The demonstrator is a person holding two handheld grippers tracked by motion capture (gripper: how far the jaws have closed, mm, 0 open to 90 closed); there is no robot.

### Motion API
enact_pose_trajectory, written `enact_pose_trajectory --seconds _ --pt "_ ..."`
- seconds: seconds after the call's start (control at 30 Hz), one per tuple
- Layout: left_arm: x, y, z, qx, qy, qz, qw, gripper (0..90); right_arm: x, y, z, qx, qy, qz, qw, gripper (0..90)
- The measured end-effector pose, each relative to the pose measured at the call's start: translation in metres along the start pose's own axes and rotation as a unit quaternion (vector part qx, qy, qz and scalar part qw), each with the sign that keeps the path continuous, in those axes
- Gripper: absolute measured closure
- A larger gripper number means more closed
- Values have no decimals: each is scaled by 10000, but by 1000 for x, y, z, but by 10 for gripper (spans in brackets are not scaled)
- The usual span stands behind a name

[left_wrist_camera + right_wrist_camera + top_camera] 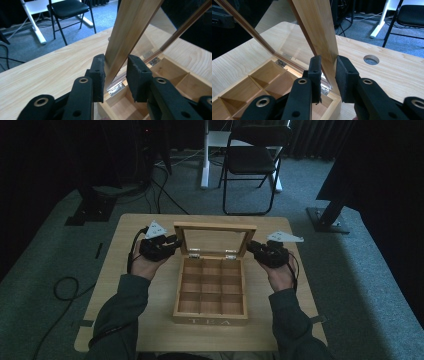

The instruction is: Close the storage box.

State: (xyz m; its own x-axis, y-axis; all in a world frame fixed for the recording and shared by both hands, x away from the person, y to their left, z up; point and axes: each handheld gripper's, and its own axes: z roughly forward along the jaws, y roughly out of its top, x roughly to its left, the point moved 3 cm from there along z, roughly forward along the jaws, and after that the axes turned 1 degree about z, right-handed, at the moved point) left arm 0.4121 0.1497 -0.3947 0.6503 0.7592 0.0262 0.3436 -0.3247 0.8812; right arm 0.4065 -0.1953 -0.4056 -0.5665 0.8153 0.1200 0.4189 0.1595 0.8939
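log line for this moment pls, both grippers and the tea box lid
scene: tea box open, lid upright | left gripper: straddles lid's side rail | right gripper: shut on lid's other rail | compartments: look empty

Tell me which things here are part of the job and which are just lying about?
In the job:
- tea box
- its glass lid, upright
- left tool and right tool, each at a lid edge

Lying about:
- folding chair
- floor cables
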Motion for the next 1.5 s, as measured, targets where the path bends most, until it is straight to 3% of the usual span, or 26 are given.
enact_pose_trajectory --seconds 0.2,0.6,1.5 --pt "-2 -3 -6 -57 23 -34 10000 750 4 -1 -3 41 -52 -57 10000 749" --pt "-11 -6 -12 -140 186 14 9997 734 12 1 -15 34 -92 -187 9998 749" --pt "-22 -11 -25 -154 159 -42 9997 733 22 -5 -26 45 -81 -201 9998 742"
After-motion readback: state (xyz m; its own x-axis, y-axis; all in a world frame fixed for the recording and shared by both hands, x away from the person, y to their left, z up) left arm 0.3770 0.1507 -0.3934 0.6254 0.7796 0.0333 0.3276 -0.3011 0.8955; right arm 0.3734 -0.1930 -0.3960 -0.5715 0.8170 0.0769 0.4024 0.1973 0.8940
